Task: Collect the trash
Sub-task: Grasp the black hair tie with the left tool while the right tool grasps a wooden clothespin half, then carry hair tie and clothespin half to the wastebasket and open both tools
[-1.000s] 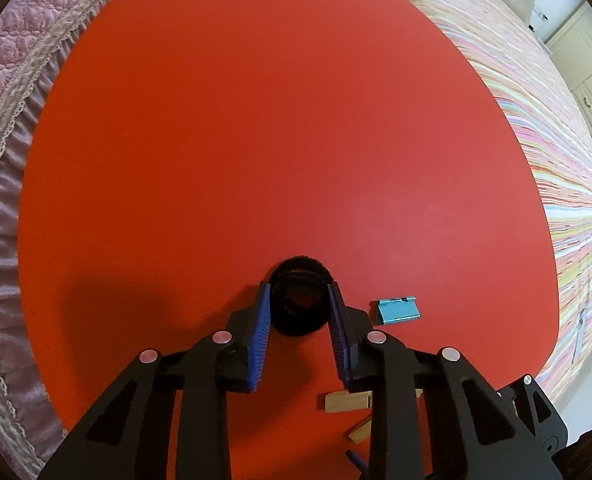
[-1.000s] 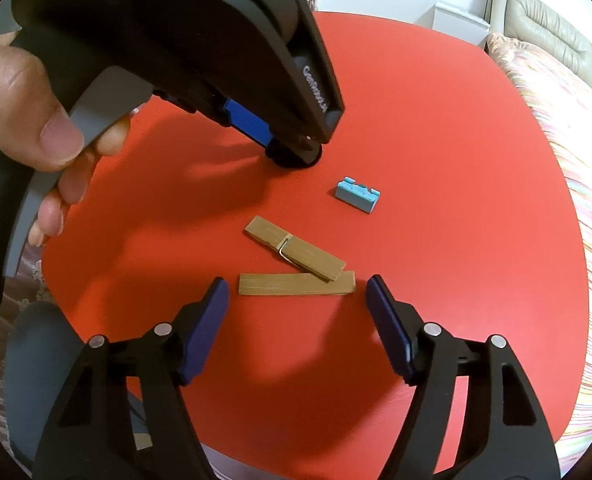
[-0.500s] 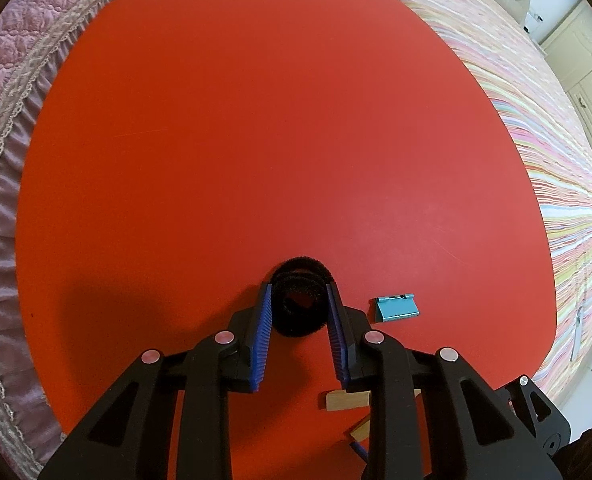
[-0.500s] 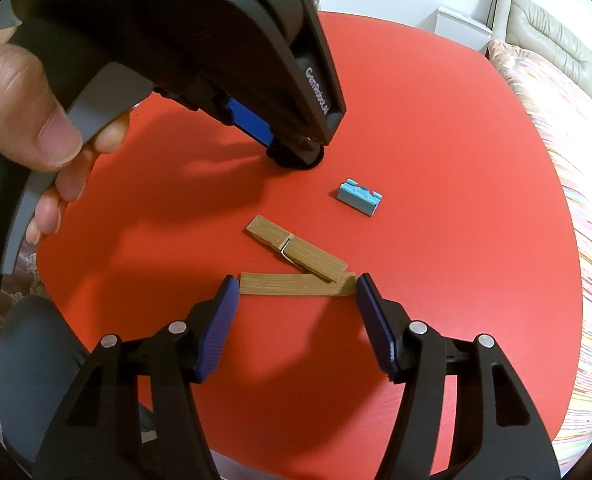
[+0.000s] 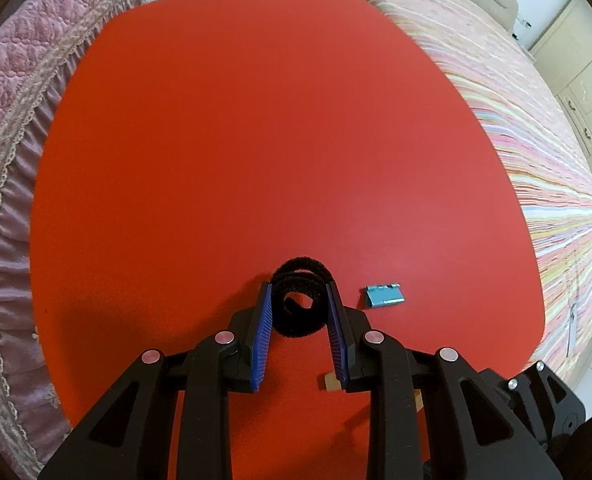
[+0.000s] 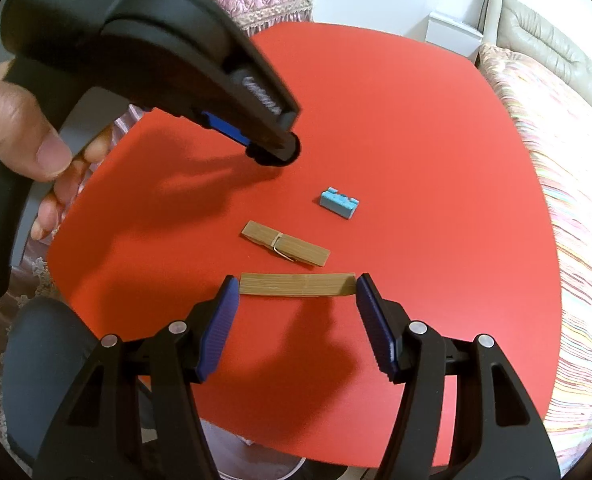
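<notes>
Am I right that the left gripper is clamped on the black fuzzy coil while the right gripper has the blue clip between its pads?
Not quite. The left gripper is clamped on the black fuzzy coil, but the right gripper has the flat wooden stick between its pads, as the right wrist view shows. The blue clip lies untouched farther out on the red table.

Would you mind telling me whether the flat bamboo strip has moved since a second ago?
Yes. The flat bamboo strip, now clamped endwise by the right gripper, stands clear of the clothespin whose tip it overlapped before.
</notes>
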A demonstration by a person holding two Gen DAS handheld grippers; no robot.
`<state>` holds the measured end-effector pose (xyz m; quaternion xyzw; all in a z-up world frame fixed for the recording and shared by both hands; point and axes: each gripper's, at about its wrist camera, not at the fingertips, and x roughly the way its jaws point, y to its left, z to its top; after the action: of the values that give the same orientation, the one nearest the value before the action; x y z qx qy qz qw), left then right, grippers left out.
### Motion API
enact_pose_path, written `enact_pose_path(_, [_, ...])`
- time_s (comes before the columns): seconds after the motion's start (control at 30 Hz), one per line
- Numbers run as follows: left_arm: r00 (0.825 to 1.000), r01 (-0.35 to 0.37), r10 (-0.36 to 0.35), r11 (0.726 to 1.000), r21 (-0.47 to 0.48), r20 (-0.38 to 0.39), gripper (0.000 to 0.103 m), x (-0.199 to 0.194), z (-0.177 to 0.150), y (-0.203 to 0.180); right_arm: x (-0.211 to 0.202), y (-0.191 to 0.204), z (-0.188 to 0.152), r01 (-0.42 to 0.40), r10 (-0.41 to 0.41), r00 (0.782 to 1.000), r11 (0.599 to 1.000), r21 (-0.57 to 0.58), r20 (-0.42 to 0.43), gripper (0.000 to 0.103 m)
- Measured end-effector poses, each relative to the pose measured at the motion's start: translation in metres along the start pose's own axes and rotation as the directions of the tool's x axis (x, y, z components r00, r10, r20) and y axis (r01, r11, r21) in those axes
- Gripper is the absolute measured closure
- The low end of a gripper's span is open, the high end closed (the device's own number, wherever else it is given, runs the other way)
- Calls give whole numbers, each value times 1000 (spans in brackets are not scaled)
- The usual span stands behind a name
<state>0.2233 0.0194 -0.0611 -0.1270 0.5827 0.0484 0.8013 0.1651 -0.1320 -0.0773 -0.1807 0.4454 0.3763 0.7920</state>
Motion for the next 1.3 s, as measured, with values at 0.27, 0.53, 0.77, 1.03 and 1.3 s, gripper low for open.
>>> enact_pose_path(0.27, [998, 16, -18, 999, 42, 60, 77, -34, -18, -1, -31, -5, -4, 15, -15, 1000, 1000, 12, 25, 43])
enact_pose_path(0.53, [990, 22, -38, 993, 113, 138, 77, -68, -51, -15, -68, -2, -11, 25, -26, 998, 1000, 14, 51, 43])
enact_pose_path(0.77, [977, 43, -78, 984, 172, 199, 77, -98, -86, -20, -100, 9, -27, 19, -20, 997, 1000, 20, 73, 43])
enact_pose_path(1.03, [962, 70, -128, 970, 233, 242, 77, -122, -130, -27, -136, 16, -48, 10, -12, 994, 1000, 19, 105, 43])
enact_pose_path(1.3, [951, 90, -169, 953, 291, 260, 77, -136, -170, -38, -162, 29, -70, -7, 7, 993, 1000, 5, 122, 43])
